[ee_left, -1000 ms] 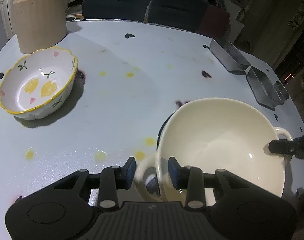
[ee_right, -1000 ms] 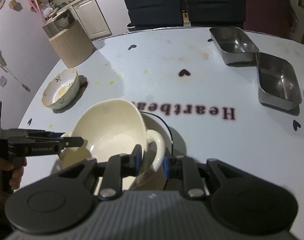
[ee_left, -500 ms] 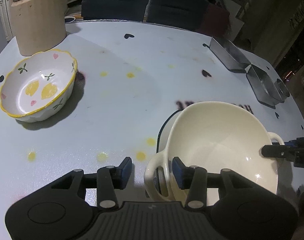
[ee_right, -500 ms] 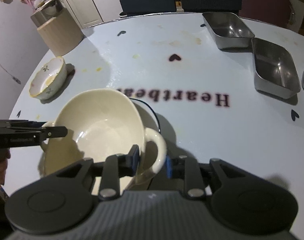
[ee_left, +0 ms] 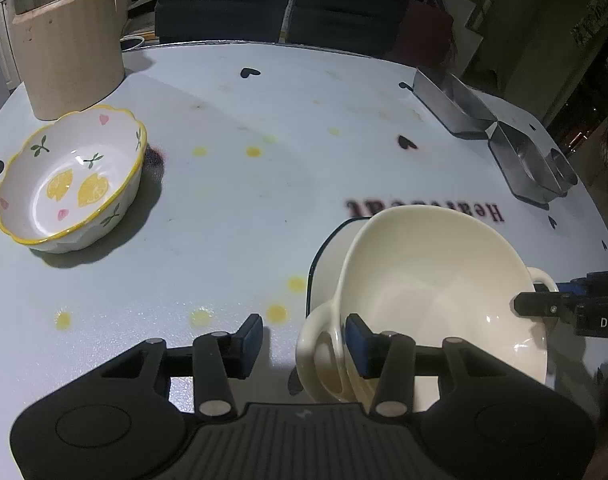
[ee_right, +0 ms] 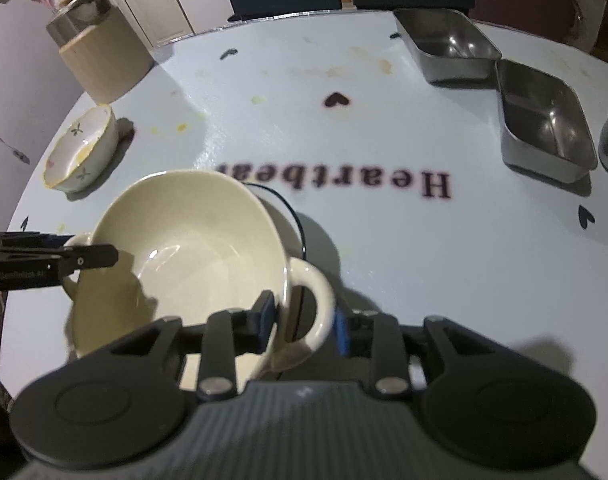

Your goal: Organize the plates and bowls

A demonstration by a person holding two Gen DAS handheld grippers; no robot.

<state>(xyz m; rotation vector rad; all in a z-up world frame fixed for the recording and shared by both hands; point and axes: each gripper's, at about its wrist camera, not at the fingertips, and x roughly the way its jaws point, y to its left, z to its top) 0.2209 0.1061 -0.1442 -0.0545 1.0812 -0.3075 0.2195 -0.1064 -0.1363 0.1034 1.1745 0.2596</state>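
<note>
Both claws stand released: left claw [ee_left: 303, 340] loosely straddles one handle of the cream bowl [ee_left: 436, 296]; right claw [ee_right: 304, 326], jaws opening, straddles the other.

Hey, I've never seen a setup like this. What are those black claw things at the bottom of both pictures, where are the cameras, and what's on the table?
There is no robot here. A person holds a two-finger gripper in each hand, and each gripper carries a wide-angle camera looking along its fingers. One picture comes from the left gripper and the other from the right gripper.

Both are at a cream two-handled bowl that sits on a dark-rimmed plate, with one handle between each pair of fingers. The left jaws stand apart, not clamping. The right jaws are opening around their handle. So nothing is firmly held.

Also on the white table are a lemon-patterned bowl, a beige canister and two steel trays.
</note>
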